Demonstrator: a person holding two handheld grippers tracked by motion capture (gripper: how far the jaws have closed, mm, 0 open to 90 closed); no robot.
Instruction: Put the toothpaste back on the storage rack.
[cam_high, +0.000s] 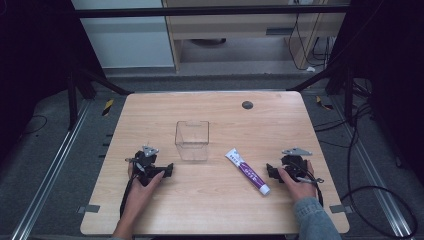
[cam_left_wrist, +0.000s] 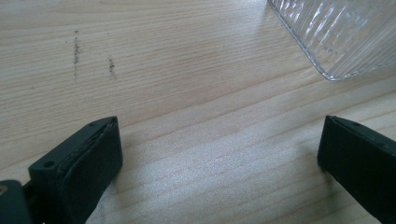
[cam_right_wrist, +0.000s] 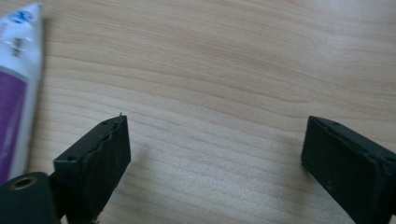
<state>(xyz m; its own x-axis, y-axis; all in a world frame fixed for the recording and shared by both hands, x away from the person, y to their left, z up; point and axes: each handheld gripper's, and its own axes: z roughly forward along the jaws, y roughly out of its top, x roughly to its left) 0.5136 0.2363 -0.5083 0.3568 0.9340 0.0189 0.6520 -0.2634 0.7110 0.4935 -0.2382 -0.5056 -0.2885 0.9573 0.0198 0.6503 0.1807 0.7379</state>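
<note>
Two grippers are rested on the table (cam_high: 215, 210), one held in each hand. In the high view the left gripper (cam_high: 169, 170) is seen near the table's left front, its jaws pointed toward the centre; the right gripper (cam_high: 270, 172) is seen at the right front, jaws pointed left toward the tube (cam_high: 247, 171). The tube, white with a purple band, is laid flat at a slant just beside the right gripper, cap end toward the person, untouched. A clear box (cam_high: 192, 140) is stood upright at mid-table, between the grippers and a little farther back, apart from the tube.

Jaw gaps, too small to judge from above, are settled by the gripper views: the left gripper (cam_left_wrist: 219, 154) is spread wide over bare wood, nothing between the pads, and a ribbed corner of the box (cam_left_wrist: 341, 37) is caught at the upper right. The right gripper (cam_right_wrist: 215, 154) is likewise released, with wood between the jaws and the tube (cam_right_wrist: 18, 88) lying outside them at the left edge.
</note>
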